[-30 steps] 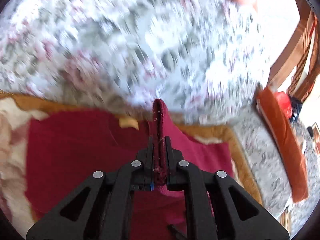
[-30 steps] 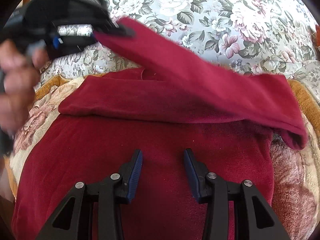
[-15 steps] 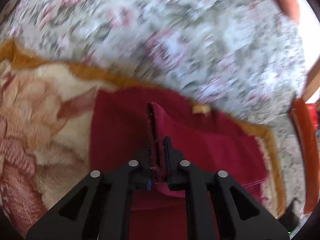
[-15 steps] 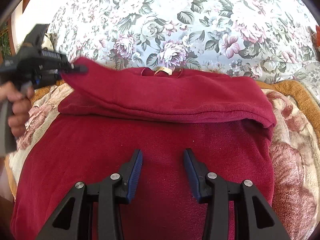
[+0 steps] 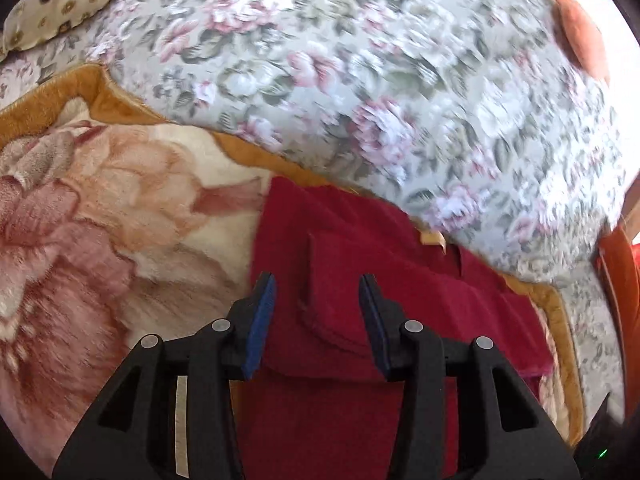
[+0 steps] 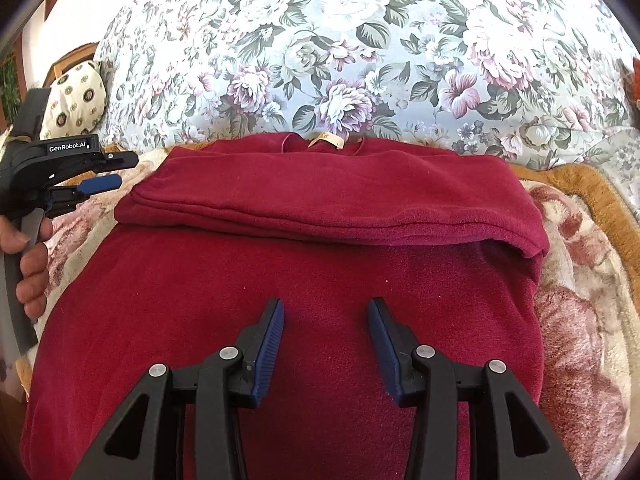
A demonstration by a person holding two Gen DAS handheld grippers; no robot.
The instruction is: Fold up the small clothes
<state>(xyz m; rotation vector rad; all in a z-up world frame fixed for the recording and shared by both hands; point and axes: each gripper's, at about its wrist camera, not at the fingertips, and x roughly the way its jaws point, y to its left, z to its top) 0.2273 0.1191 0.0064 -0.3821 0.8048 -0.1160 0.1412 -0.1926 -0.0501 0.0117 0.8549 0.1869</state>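
On the plush blanket (image 6: 592,264) lies our red sweater (image 6: 304,288), its sleeve (image 6: 332,200) folded across the chest, so with the left gripper (image 5: 316,312) just opened off the cuff and the right gripper (image 6: 326,336) standing wide and empty, we should back away gently without dragging the fold.

blurred: floral bedspread (image 5: 360,92) | cut off: red sweater (image 6: 280,300) at bottom edge | hidden: neck label (image 6: 326,142) text
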